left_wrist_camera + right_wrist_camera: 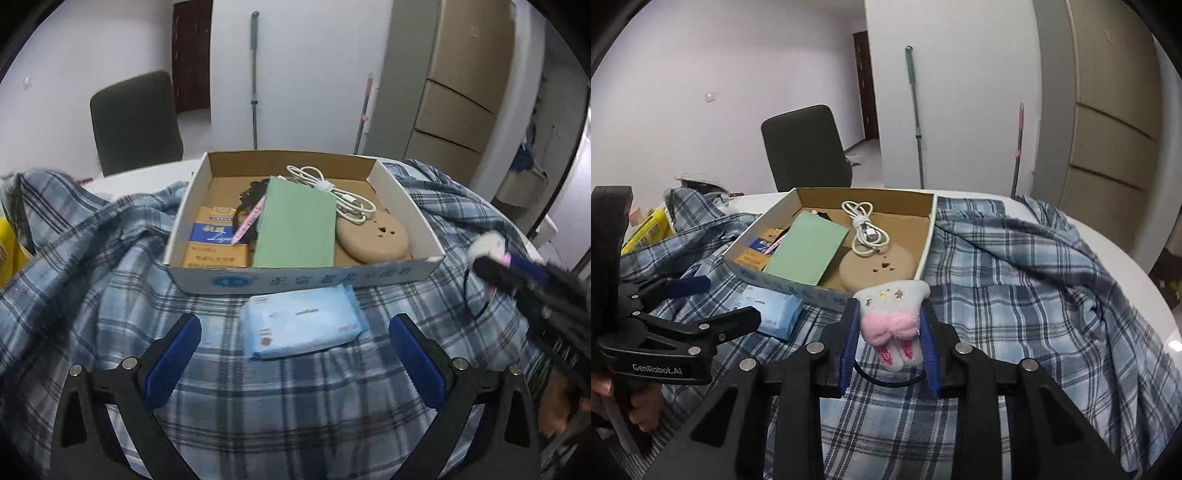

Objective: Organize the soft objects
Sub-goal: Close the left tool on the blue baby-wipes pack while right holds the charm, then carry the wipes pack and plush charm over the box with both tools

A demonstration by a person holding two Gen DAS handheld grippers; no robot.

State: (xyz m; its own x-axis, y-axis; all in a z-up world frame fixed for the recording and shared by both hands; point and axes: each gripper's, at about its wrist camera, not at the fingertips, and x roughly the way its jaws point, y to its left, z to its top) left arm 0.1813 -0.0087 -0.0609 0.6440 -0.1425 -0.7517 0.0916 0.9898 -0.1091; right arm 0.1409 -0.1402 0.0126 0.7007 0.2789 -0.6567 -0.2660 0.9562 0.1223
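Firmly, right gripper (891, 334) jaws clamp plush toy (892, 314).

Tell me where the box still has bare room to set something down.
In the cardboard box, bare floor shows along the far wall behind the white cable, and at the far right corner. The near half is crowded: green pad, tan cushion, orange packets.
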